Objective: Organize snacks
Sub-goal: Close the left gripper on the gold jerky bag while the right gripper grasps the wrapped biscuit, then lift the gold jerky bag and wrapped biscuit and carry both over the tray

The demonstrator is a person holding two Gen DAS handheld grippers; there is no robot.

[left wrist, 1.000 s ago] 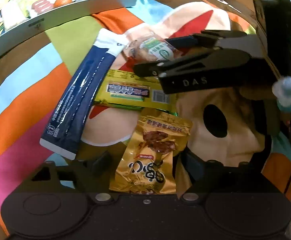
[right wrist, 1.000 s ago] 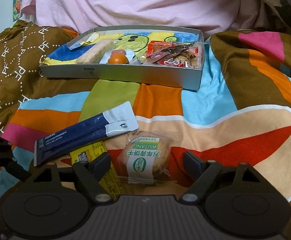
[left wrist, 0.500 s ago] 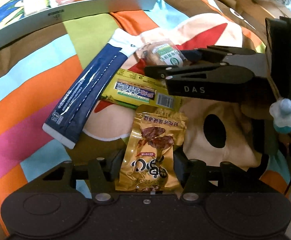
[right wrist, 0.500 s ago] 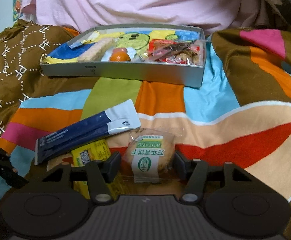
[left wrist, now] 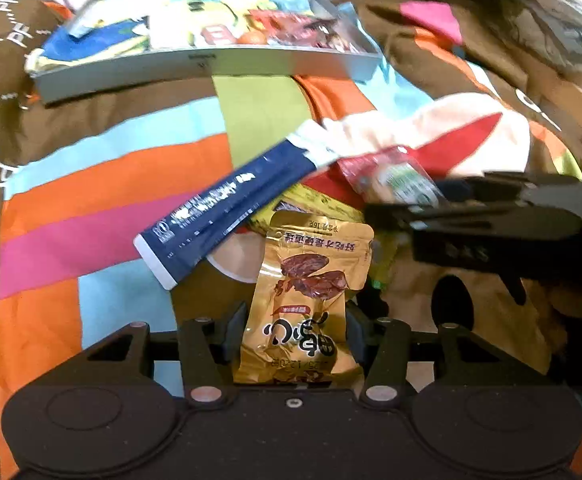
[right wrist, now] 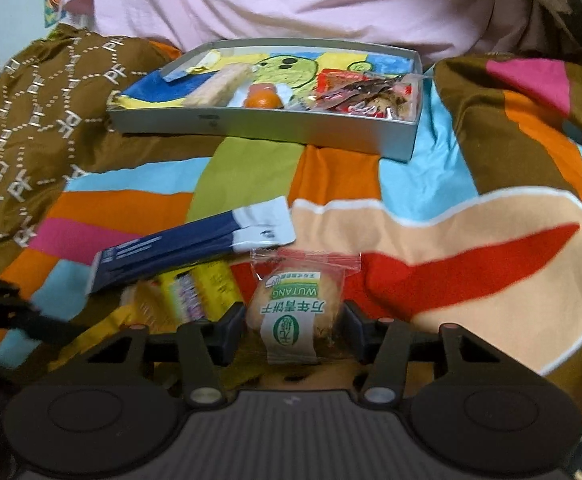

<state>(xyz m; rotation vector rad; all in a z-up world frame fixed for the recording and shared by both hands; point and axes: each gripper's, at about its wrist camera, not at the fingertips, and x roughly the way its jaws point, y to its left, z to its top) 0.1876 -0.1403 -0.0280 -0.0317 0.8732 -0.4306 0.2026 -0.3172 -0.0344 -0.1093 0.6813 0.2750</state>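
Note:
My left gripper (left wrist: 295,336) is shut on a gold snack pouch (left wrist: 311,292) and holds it lifted off the blanket. My right gripper (right wrist: 295,328) is shut on a clear-wrapped round biscuit with a green label (right wrist: 295,308); it also shows in the left wrist view (left wrist: 395,178), with the right gripper's black fingers (left wrist: 471,220) around it. A long navy stick pack (left wrist: 227,204) (right wrist: 187,248) and a yellow bar (right wrist: 207,292) lie on the blanket. The grey tray (right wrist: 267,128) (left wrist: 207,64) with several snacks stands beyond.
A colourful striped blanket (right wrist: 471,240) covers the surface, with raised folds at left and right. A person in a pink shirt (right wrist: 291,0) sits right behind the tray. The tray holds an orange item (right wrist: 263,100) and red wrappers (right wrist: 363,92).
Both grippers closed on their snacks, the left on the gold pouch and the right on the biscuit. Both have since lifted, and the left view has swung toward the tray.

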